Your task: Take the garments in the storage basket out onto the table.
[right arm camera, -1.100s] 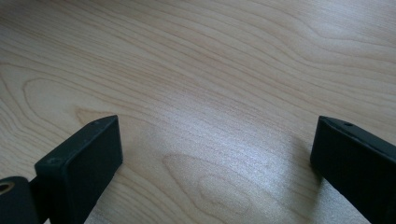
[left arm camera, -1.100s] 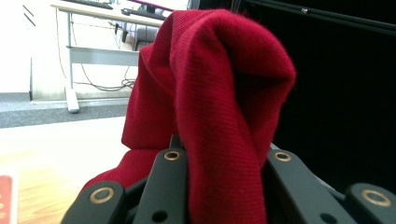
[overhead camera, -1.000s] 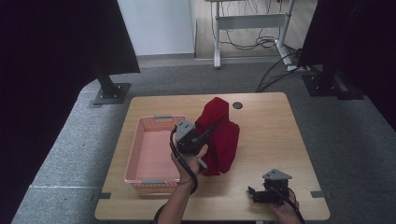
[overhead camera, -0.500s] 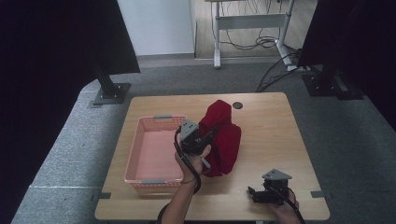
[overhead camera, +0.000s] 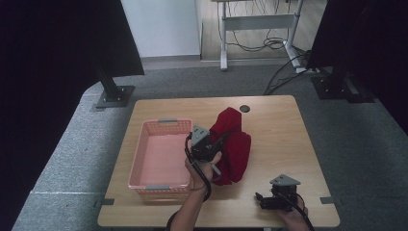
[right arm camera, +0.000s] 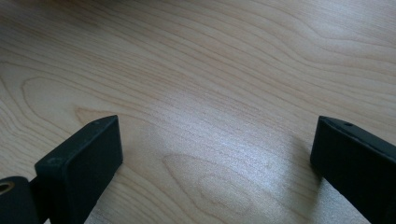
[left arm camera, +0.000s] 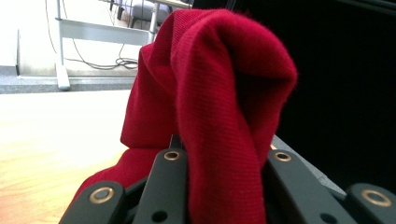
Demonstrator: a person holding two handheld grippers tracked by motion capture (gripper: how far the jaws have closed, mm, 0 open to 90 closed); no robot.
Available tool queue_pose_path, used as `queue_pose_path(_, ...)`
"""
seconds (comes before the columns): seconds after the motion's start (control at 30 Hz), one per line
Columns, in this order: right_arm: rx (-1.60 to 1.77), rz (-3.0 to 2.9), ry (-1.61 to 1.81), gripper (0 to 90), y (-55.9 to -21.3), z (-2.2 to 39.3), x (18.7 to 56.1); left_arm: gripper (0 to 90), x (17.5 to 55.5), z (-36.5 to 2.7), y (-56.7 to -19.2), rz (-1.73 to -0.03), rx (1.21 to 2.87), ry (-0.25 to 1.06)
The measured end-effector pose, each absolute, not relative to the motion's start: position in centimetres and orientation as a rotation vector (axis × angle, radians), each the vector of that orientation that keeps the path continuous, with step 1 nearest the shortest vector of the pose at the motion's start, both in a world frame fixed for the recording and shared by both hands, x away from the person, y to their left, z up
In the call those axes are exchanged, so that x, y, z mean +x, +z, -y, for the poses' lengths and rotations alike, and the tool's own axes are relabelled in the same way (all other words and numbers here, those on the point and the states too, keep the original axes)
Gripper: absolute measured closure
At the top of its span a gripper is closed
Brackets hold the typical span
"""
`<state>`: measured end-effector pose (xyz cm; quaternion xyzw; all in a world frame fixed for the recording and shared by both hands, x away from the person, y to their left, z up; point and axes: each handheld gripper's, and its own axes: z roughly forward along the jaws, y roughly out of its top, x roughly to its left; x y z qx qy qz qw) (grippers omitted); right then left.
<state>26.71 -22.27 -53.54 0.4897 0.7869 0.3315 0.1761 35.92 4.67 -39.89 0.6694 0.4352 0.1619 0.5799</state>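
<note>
- Red knit cloth [overhead camera: 234, 144]: deep crimson, fine ribbed weave, bunched into a tall fold; its lower part rests on the wooden table [overhead camera: 284, 134], just right of the pink basket [overhead camera: 161, 154].
- Left gripper [overhead camera: 216, 143]: beside the basket's right wall, forearm reaching in from the table's near edge, jaws pinching the cloth; a fold drapes over and between them [left arm camera: 224, 154].
- Right gripper [overhead camera: 262, 199]: well right of the basket at the table's near edge, jaws spread, bare wood between them [right arm camera: 210, 154].

Left claw [overhead camera: 219, 143], clamped on red cloth [overhead camera: 234, 144], shifted slightly right, away from pink basket [overhead camera: 161, 155], and apparently lower. Cloth bundle moved along, its peak now seemingly lower.
</note>
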Motion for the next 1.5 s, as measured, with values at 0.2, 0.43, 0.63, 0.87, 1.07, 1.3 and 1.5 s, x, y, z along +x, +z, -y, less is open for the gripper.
queue_pose_path(0.2,1.385,-2.229,0.935,2.1,-53.5,22.3,26.7,76.6,35.9,-4.6,-40.3,-1.026,1.56,0.373)
queue_pose_path(0.43,1.384,-2.229,0.935,2.1,-53.5,22.2,26.7,76.6,36.0,-4.2,-40.7,-1.027,1.577,0.364)
queue_pose_path(0.63,1.385,-2.229,0.937,2.0,-53.5,22.3,26.7,76.5,36.1,-3.6,-41.3,-1.031,1.591,0.357)
queue_pose_path(0.87,1.383,-2.23,0.937,2.0,-53.5,22.3,26.7,76.5,36.0,-3.2,-42.3,-1.04,1.6,0.337)
queue_pose_path(1.07,1.384,-2.23,0.938,2.0,-53.5,22.3,26.7,76.4,36.0,-2.8,-42.9,-1.043,1.612,0.332)
queue_pose_path(1.3,1.384,-2.232,0.936,2.0,-53.5,22.3,26.7,76.4,35.9,-2.4,-43.8,-1.05,1.622,0.319)
queue_pose_path(1.5,1.382,-2.232,0.935,2.0,-53.5,22.2,26.7,76.3,35.8,-2.4,-44.3,-1.052,1.634,0.32)
